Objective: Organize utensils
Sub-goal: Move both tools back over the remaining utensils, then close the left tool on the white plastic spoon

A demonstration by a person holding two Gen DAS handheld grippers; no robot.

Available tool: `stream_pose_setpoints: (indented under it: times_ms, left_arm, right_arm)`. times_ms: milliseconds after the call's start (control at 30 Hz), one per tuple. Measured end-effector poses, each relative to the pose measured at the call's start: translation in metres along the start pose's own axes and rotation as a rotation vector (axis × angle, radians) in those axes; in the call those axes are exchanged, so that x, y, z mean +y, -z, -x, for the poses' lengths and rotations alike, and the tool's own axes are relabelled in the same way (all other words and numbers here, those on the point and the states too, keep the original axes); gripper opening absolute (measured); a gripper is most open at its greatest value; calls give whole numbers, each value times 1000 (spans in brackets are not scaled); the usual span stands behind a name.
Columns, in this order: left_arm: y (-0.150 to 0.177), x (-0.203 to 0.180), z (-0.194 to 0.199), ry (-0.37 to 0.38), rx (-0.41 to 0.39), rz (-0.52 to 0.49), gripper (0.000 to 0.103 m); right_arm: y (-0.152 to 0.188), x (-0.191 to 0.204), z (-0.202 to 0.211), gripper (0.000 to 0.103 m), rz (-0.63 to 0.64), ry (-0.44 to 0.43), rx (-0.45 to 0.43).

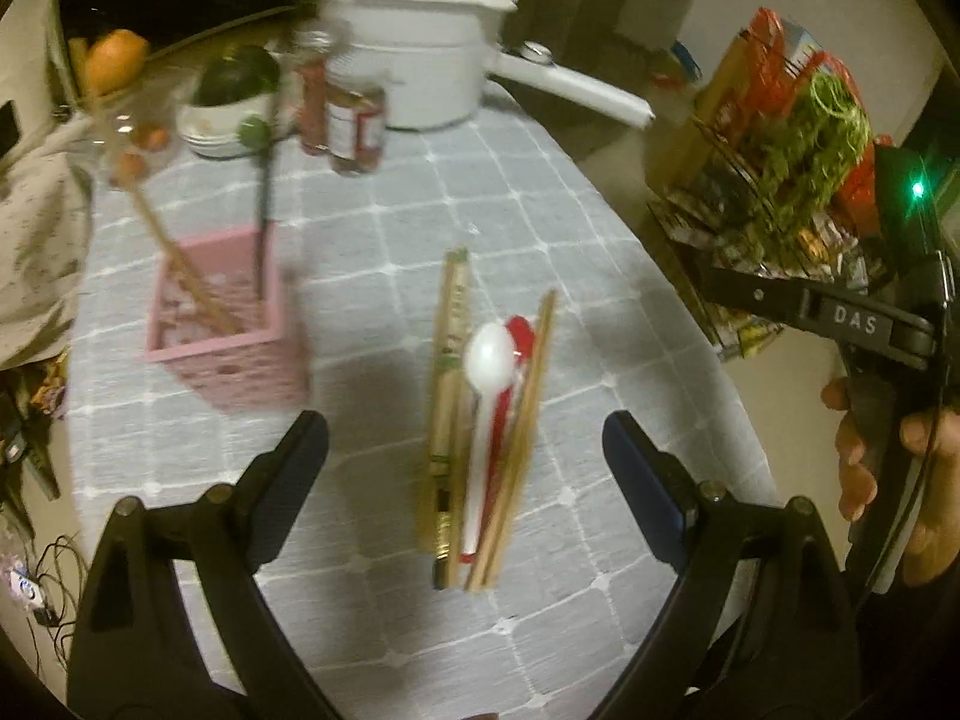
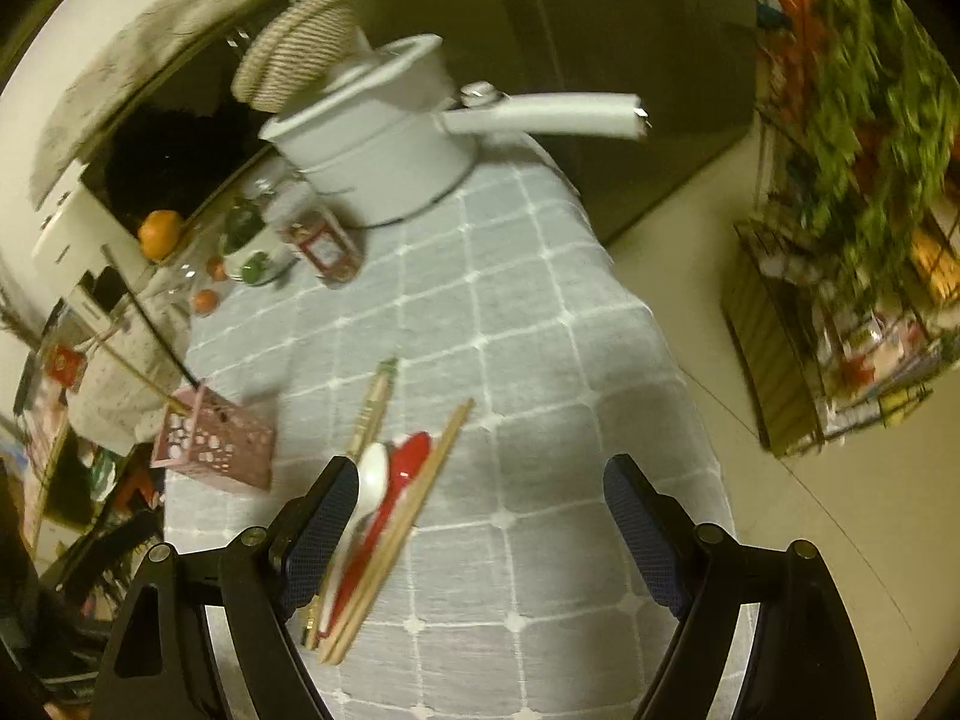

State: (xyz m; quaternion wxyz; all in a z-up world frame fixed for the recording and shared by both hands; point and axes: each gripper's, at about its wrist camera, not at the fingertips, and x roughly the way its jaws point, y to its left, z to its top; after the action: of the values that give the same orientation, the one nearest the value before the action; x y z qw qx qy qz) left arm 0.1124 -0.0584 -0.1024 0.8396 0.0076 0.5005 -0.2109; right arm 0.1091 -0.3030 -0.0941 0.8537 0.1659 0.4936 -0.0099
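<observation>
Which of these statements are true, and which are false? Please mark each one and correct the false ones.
1. The white spoon lies on the table. True.
2. The left gripper holds the red spoon. False: it is open and holds nothing.
3. The pink holder has utensils in it. True.
4. The pot is black. False: it is white.
5. The right gripper is shut. False: it is open.

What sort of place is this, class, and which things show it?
Probably a home kitchen or dining corner: a white saucepan and sauce jars on a checked tablecloth, and a rack of packaged food alongside.
</observation>
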Motion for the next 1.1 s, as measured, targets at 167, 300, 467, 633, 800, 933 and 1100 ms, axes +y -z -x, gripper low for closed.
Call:
stream_pose_setpoints:
  times_ms: [167,300,467,633,800,933,1100]
  left_arm:
    - [-7,-15,-30,56,61,-27,63]
    - [-11,-22,-56,75,124,-39,41]
    - [-20,-19,-82,44,166,-9,34]
    - [-33,-17,-100,-13,178,14,34]
    - [-39,-22,-117,3,215,-6,40]
    - [-40,-23,-128,-10,237,-8,42]
    - [-41,-20,-137,-18,253,7,43]
  right_arm:
    - [0,-10,-9,85,0,49,21]
    - [-2,-14,-10,85,-14,47,21]
    - [-5,-18,-11,85,-24,51,18]
    - [-7,-21,-12,85,-31,56,19]
    - [-8,-27,-13,85,-48,64,18]
    - [-9,-31,-15,85,-59,70,20]
    - [-10,-34,-17,85,-67,68,25]
